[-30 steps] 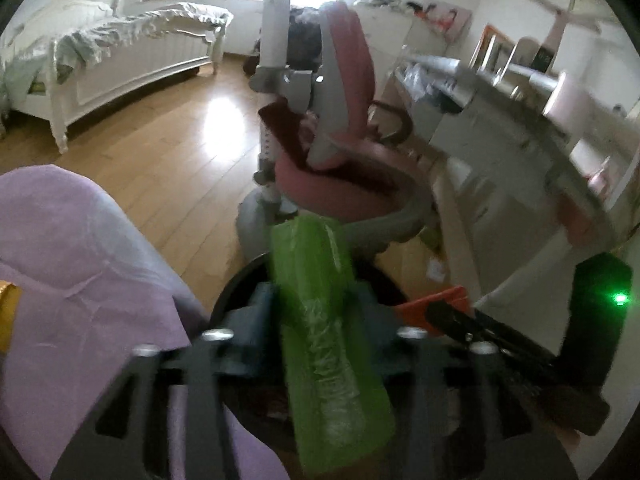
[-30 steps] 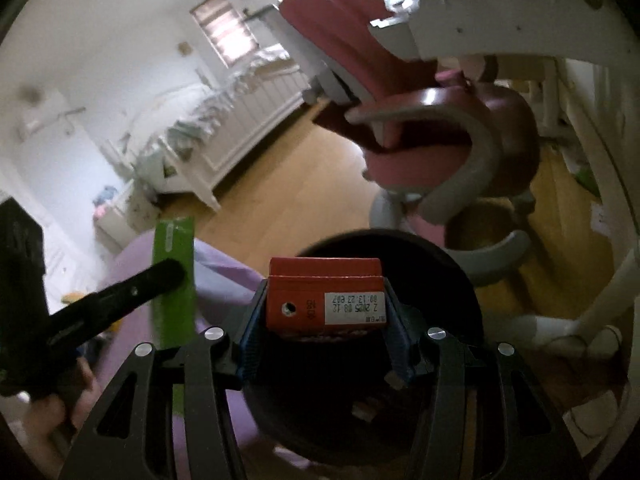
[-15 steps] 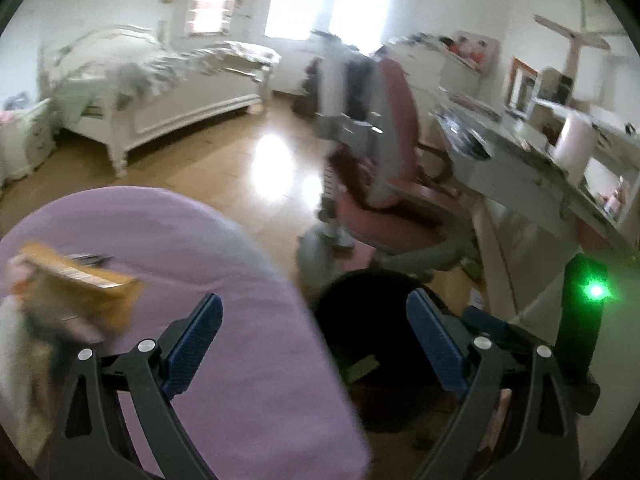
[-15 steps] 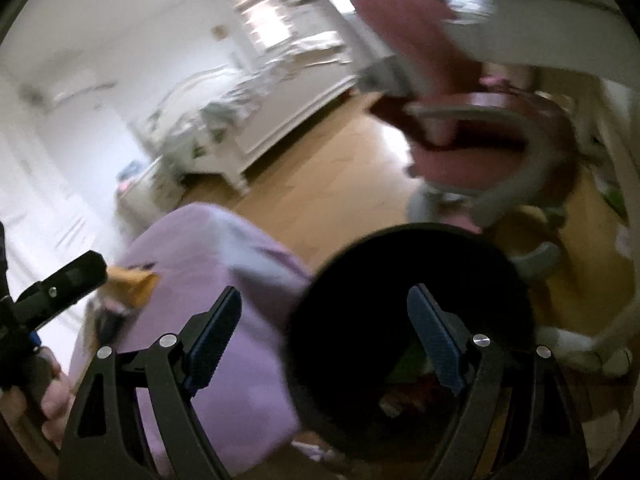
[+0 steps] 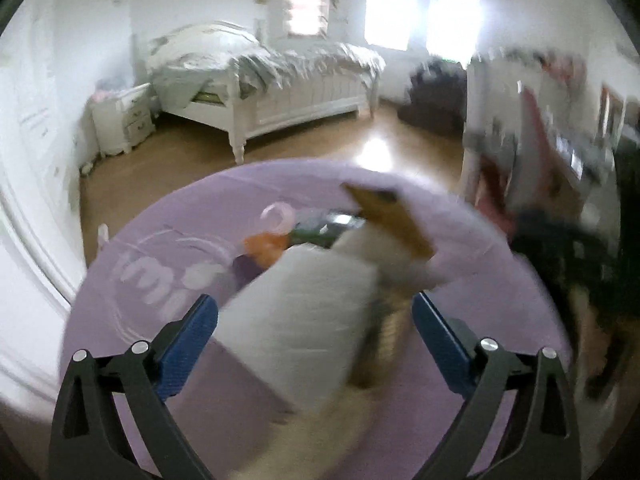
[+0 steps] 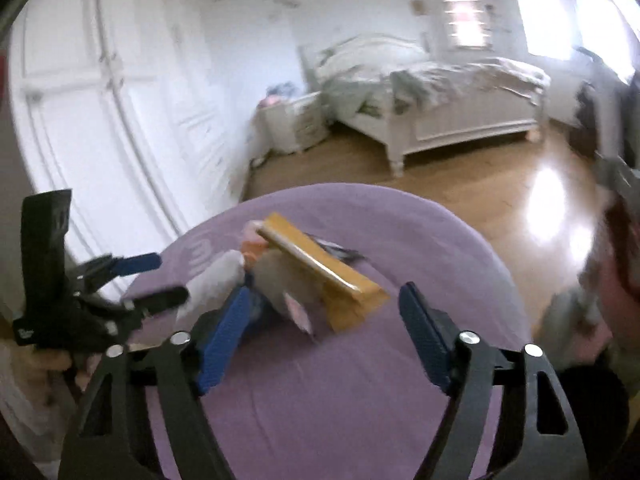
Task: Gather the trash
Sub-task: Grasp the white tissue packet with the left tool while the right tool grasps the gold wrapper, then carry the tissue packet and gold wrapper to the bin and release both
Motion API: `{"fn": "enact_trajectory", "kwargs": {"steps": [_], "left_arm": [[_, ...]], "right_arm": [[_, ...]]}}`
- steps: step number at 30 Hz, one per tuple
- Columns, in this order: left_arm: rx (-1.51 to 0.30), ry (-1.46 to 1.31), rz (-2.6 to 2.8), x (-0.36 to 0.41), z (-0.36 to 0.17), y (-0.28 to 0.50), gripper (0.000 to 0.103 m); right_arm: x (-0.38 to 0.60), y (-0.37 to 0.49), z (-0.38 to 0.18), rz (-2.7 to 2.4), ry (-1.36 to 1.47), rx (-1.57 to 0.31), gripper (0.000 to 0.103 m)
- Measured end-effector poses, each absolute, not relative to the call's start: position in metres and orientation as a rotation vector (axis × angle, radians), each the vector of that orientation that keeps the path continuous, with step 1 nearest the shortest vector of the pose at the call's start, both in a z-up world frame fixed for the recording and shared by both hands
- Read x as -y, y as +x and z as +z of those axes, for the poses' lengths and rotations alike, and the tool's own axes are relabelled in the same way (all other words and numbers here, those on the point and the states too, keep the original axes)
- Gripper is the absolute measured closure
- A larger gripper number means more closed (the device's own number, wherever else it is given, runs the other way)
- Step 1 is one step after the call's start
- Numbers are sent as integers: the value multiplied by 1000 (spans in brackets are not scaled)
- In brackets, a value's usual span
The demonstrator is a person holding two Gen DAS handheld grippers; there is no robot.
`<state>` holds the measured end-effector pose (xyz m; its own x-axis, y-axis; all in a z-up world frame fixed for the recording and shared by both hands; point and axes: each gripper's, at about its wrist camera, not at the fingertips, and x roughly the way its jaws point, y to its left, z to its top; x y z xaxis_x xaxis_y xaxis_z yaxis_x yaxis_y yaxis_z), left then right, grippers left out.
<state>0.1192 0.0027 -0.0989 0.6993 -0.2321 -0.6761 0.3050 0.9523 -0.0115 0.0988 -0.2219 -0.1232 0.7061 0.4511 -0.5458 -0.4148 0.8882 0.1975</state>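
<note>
A pile of trash lies on a round purple-covered table [image 6: 360, 400]: a long yellow-brown box [image 6: 320, 268], crumpled white paper [image 6: 220, 276], an orange scrap [image 5: 264, 246] and a pink ring [image 5: 276, 216]. In the left wrist view a blurred white sheet [image 5: 312, 320] lies just ahead of my left gripper [image 5: 316, 340], whose jaws are opening wide and hold nothing. My right gripper [image 6: 326, 340] hovers over the table short of the yellow box; its jaws are closing and the pads touch nothing. The left gripper [image 6: 152, 280] also shows at the pile's left side.
The dark bin [image 6: 592, 400] sits low at the right, beside a blurred pink chair [image 5: 532, 148]. Beyond the table are wooden floor [image 6: 460, 176], a white bed [image 6: 460, 96], a nightstand [image 6: 296, 124] and white wardrobe doors [image 6: 100, 120].
The green wrapper and the red carton have left the jaws over the black bin. Both grippers have swung left to the purple table with their jaws apart.
</note>
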Motion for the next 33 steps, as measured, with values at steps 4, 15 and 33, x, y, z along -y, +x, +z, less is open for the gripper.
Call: {"fn": "enact_trajectory", "kwargs": {"steps": [4,15,33], "left_arm": [[-789,232,-352,-4,-115,144,6],[-898,168,-419,-11,-137,170,37],[-668,-43,-458,5,-54,85,49]], "right_arm": [[177,140,-125,503,-37,-659,37],[158,188,-139,463,-34,-723,86],[285,63,-91,414,399,-492,96]]}}
